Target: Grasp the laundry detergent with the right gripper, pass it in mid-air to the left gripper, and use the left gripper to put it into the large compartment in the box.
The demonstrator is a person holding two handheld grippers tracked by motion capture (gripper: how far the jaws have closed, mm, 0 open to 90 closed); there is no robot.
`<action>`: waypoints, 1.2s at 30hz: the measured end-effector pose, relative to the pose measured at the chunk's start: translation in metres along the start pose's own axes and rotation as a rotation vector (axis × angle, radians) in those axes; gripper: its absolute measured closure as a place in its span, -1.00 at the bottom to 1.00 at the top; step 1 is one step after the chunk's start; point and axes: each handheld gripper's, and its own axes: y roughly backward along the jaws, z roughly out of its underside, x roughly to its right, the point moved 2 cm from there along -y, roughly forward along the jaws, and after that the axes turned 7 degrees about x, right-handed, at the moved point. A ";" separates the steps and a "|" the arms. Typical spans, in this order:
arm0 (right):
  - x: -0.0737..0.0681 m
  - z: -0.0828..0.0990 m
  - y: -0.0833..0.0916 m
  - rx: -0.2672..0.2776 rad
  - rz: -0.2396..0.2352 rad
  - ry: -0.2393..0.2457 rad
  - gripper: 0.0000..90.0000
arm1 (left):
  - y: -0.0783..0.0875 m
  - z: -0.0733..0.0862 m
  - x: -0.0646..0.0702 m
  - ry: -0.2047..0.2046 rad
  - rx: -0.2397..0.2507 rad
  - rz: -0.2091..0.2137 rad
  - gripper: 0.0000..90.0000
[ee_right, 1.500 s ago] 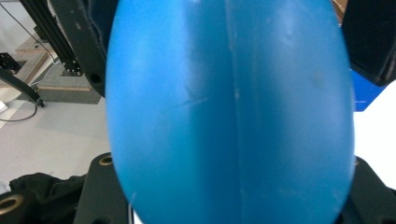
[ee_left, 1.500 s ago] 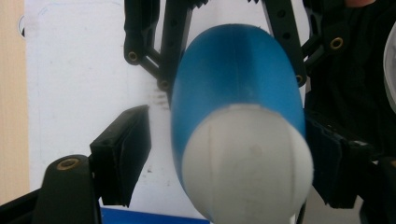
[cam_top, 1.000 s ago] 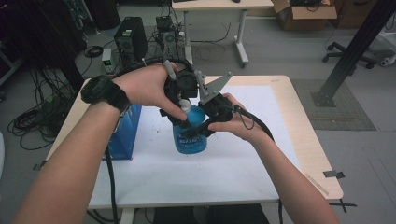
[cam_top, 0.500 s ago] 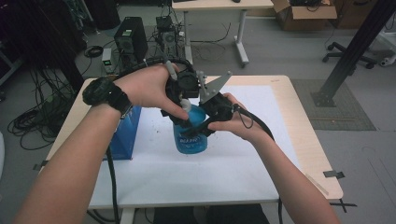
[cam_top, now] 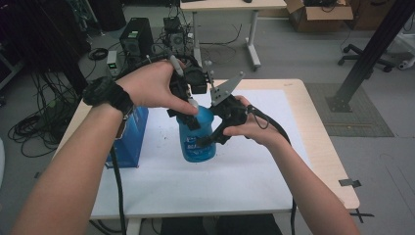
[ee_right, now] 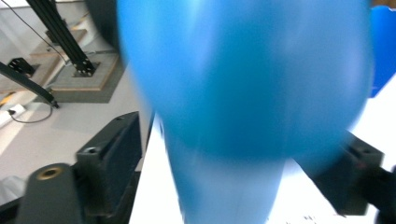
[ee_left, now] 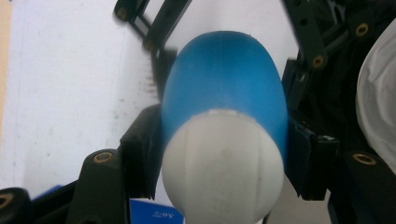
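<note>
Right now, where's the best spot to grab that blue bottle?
Grab the blue bottle at its narrow top, under the white cap, coming from above. It stands upright, and the shoulder tapers enough for fingers to fit either side, as the left gripper does.

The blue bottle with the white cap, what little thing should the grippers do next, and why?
Probably twist the white cap with the left gripper. Its jaws are shut on the bottle's top, so it is ready to turn. The right gripper has just been opening, with the blue bottle between its jaws, so it should likely squeeze again first to steady the bottle on the table.
</note>
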 end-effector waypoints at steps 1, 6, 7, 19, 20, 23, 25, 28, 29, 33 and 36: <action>0.000 0.001 0.001 -0.004 0.005 -0.003 -0.72 | 0.004 0.001 -0.002 0.020 -0.001 -0.003 -0.15; 0.006 0.014 0.012 -0.059 0.058 -0.020 -0.87 | 0.026 0.008 -0.014 0.134 0.000 -0.042 -0.15; 0.007 0.017 0.015 -0.077 0.070 -0.026 -0.90 | 0.031 0.010 -0.018 0.165 0.001 -0.051 -0.15; 0.019 0.055 0.066 -0.251 0.200 -0.108 -0.93 | 0.082 0.044 -0.047 0.526 -0.020 -0.250 -0.15; 0.019 0.057 0.071 -0.261 0.210 -0.111 -0.93 | 0.085 0.047 -0.049 0.572 -0.020 -0.271 -0.15; 0.019 0.064 0.089 -0.296 0.227 -0.132 -0.93 | 0.094 0.056 -0.055 0.710 -0.005 -0.350 -0.15; 0.018 0.068 0.101 -0.317 0.249 -0.143 -0.93 | 0.101 0.064 -0.060 0.769 -0.009 -0.395 -0.15; 0.017 0.076 0.124 -0.354 0.288 -0.168 -0.93 | 0.111 0.076 -0.067 0.866 -0.008 -0.447 -0.15; 0.017 0.076 0.124 -0.354 0.288 -0.168 -0.93 | 0.115 0.080 -0.069 0.897 -0.006 -0.458 -0.15; 0.015 0.083 0.146 -0.386 0.339 -0.177 -0.93 | 0.124 0.096 -0.077 1.012 0.012 -0.495 -0.15; 0.013 0.088 0.160 -0.396 0.364 -0.191 -0.92 | 0.127 0.107 -0.082 1.072 0.008 -0.503 -0.15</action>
